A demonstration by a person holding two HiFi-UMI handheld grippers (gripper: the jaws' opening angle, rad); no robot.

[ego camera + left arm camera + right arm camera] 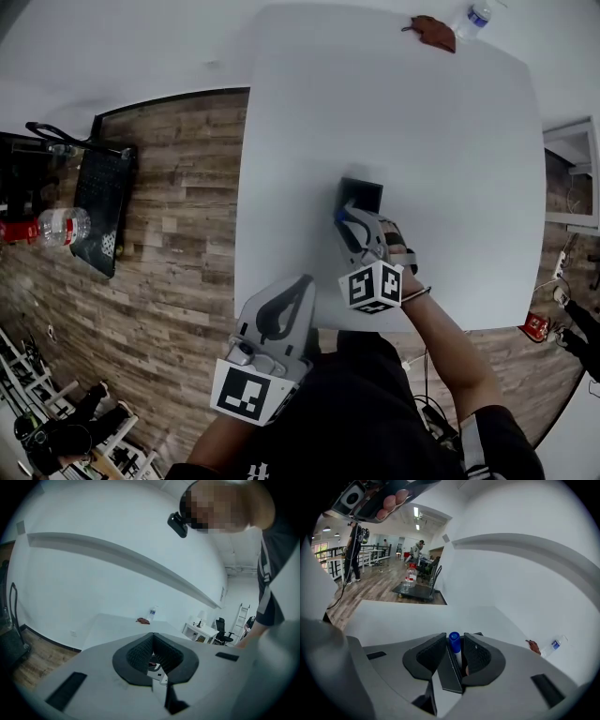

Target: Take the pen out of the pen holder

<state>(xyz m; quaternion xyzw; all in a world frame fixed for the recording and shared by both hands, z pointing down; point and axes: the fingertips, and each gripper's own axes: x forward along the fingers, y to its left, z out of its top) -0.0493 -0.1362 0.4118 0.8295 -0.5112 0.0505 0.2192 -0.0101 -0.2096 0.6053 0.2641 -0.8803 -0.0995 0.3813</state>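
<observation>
**Surroundings.** We see a white table (pixel 394 112) over a wood-plank floor (pixel 178 244). At the table's far right edge lie a small brown object (pixel 433 32) and a water bottle (pixel 475 17), well apart from the work area. On the floor to the left stand a black cart (pixel 101 211) and a second plastic bottle (pixel 64 225). Nothing on the tabletop stands between the two grippers and the pen holder (pixel 361 195), a black square box near the table's middle.

**Grippers.** The right gripper (pixel 352 221) reaches to the near edge of the pen holder. In the right gripper view its jaws are drawn in narrow and clamp the pen (pixel 455 645) from both sides; the blue cap stands up at the jaw tips and the pale barrel runs down between the pads. In the head view the cap shows just near of the holder. We cannot tell whether the pen's lower end is still inside it. The left gripper (pixel 302 286) hangs over the table's near edge, well left of and nearer than the holder. In the left gripper view its jaws meet at the tips with nothing between them, and it touches nothing.

**Edges and room.** The holder sits well in from every table edge. We note bare tabletop to its left, right and far side. The person's right forearm (pixel 450 347) crosses the near edge.
</observation>
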